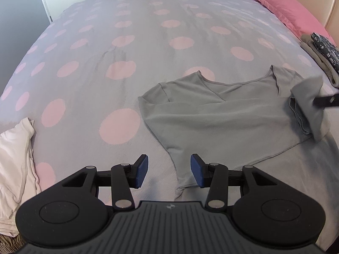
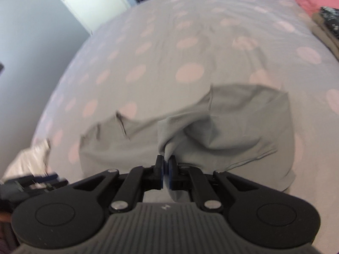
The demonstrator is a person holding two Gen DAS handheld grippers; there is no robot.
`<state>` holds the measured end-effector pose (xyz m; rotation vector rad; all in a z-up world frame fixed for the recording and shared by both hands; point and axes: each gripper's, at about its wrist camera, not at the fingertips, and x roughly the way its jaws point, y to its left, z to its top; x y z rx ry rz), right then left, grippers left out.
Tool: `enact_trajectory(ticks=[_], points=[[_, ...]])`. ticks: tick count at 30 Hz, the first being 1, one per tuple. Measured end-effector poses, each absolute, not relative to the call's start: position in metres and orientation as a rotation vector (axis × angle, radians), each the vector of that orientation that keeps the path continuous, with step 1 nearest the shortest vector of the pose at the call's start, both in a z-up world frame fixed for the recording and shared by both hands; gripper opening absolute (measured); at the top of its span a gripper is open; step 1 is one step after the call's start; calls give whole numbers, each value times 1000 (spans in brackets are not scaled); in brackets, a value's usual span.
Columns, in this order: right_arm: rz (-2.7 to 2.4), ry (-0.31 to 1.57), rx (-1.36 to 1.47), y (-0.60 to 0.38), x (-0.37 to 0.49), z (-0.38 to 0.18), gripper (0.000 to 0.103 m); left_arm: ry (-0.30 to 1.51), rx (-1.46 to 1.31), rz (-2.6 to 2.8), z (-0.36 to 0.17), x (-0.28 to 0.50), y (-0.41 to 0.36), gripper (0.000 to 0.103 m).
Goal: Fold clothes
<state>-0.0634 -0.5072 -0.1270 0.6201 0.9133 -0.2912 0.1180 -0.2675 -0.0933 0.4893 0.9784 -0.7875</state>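
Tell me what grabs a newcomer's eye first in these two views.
The bedspread, grey with big pink dots, fills both views. On it lies a grey V-neck T-shirt, its right side pinched and lifted by the shut right gripper, while the open left gripper hovers at its lower hem. A pink pillow lies at the far right.

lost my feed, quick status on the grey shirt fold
Left gripper open, empty, over bottom hem. Right gripper shut on grey shirt, side lifted. White garment and folded stack lie clear of it.
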Motion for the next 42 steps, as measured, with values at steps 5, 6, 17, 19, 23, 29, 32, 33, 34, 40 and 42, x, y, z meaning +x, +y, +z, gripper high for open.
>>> enact_trajectory(ticks=[5,6,17,19,23,29,32,33,34,40,42], points=[[-264,1034,550,-494,-51,-161,28,994,481,-781,-93,124,-259,42],[-261,1046,542,-494,-51,-162,38,998,478,-781,-93,125,-258,42],[-372,948,537,-541,-83,-135,51,1011,448,-772,-93,134,-248,42],[-420,932,525,-552,-88,-133,51,1009,442,-776,-94,133,-250,43],[-493,919,520,-573,-97,-138,50,1003,432,-807,-96,129,-256,46],[-561,917,538,-596,-101,-157,49,989,457,-845,-100,119,-276,48],[-568,904,557,-604,-96,-165,49,990,472,-856,-103,117,-284,48],[-568,909,560,-606,-95,-168,49,989,477,-857,-103,117,-286,48],[-568,915,561,-608,-93,-172,49,989,479,-857,-104,117,-288,48],[-533,928,626,-613,-92,-184,27,993,470,-850,-105,120,-291,48],[-520,917,634,-610,-94,-178,12,996,473,-845,-106,120,-292,48]])
